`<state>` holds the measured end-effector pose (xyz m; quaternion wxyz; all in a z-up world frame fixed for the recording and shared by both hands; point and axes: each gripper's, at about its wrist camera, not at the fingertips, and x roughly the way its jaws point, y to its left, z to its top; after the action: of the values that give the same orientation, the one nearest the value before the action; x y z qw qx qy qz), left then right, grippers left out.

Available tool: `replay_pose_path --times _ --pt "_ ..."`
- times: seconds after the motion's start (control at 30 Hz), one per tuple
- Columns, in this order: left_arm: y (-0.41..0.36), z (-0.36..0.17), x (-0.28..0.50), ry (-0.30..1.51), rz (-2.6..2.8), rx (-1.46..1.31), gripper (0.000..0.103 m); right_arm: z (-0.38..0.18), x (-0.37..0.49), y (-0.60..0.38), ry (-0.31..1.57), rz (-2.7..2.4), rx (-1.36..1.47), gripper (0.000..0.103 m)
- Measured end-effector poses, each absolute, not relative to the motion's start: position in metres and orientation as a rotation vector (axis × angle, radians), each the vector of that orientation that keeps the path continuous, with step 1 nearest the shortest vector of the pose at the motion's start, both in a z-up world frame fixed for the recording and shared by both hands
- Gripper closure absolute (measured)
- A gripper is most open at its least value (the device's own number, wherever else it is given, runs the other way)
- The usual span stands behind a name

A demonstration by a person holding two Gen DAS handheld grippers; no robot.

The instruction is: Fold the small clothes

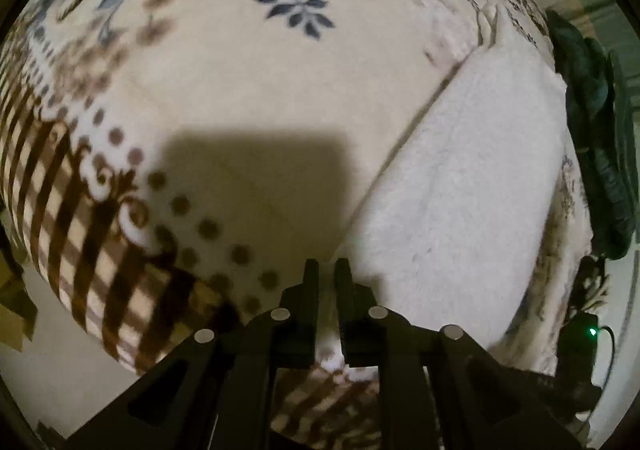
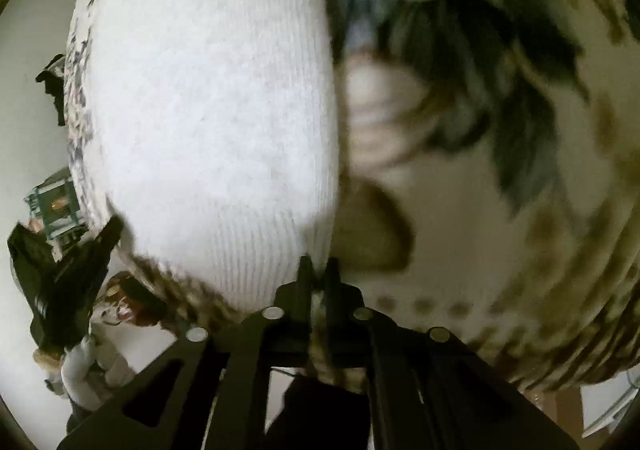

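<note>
A white knitted garment (image 1: 472,185) lies flat on a floral blanket (image 1: 240,81), stretching from the lower middle to the upper right in the left wrist view. My left gripper (image 1: 327,270) is shut on its near corner. In the right wrist view the same white garment (image 2: 216,105) fills the left half, with ribbed knit near the fingers. My right gripper (image 2: 317,270) is shut on its lower edge. Both pinch points are partly hidden by the black fingers.
The blanket (image 2: 500,209) has cream, brown check and blue leaf patterns and covers a bed. Dark clothing (image 1: 592,137) lies at the bed's right edge. A dark garment (image 2: 64,270) and other clutter lie on the pale floor at left in the right wrist view.
</note>
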<state>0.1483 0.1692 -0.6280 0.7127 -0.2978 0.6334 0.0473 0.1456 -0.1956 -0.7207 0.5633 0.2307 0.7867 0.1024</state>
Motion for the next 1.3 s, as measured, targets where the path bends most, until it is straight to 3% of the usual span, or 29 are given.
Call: replay_pose_path --times 0.03,0.1,0.13,0.27,0.33,0.43,0.73,0.8,0.87,1.1,1.2,1.3 --pt "0.172 -0.625 0.147 1.410 0.098 -0.667 0.082 -0.720 0.148 -0.198 1.872 0.245 0.552 0.081" --pt "0.175 -0.615 0.149 1.409 0.083 -0.668 0.062 -0.713 0.154 -0.207 1.859 0.252 0.563 0.056" --pt "0.176 -0.608 0.152 1.397 0.063 -0.673 0.056 -0.707 0.157 -0.212 1.846 0.247 0.558 0.052" --pt "0.173 -0.575 0.200 1.312 -0.033 -0.693 0.052 -0.682 0.194 -0.235 1.776 0.213 0.617 0.047" --pt "0.169 -0.564 0.236 1.262 -0.086 -0.697 0.045 -0.670 0.224 -0.246 1.718 0.205 0.702 0.039" --pt "0.156 -0.557 0.308 1.198 -0.174 -0.696 0.044 -0.653 0.278 -0.257 1.610 0.174 0.747 0.037" --pt "0.091 -0.601 0.519 1.210 -0.350 -0.567 0.043 -0.644 0.447 -0.280 1.391 0.058 0.825 0.037" --pt "0.078 -0.617 0.548 1.226 -0.357 -0.510 0.047 -0.646 0.473 -0.284 1.379 0.033 0.806 0.037" --pt "0.069 -0.627 0.563 1.224 -0.371 -0.457 0.096 -0.650 0.497 -0.291 1.384 0.006 0.778 0.037" --pt "0.092 -0.639 0.565 1.205 -0.342 -0.492 0.094 -0.670 0.509 -0.273 1.407 -0.009 0.778 0.037" --pt "0.101 -0.644 0.565 1.251 -0.366 -0.606 0.084 -0.672 0.503 -0.269 1.420 -0.023 0.792 0.033" --pt "0.109 -0.622 0.552 1.221 -0.395 -0.640 0.047 -0.657 0.484 -0.266 1.432 0.002 0.787 0.033"
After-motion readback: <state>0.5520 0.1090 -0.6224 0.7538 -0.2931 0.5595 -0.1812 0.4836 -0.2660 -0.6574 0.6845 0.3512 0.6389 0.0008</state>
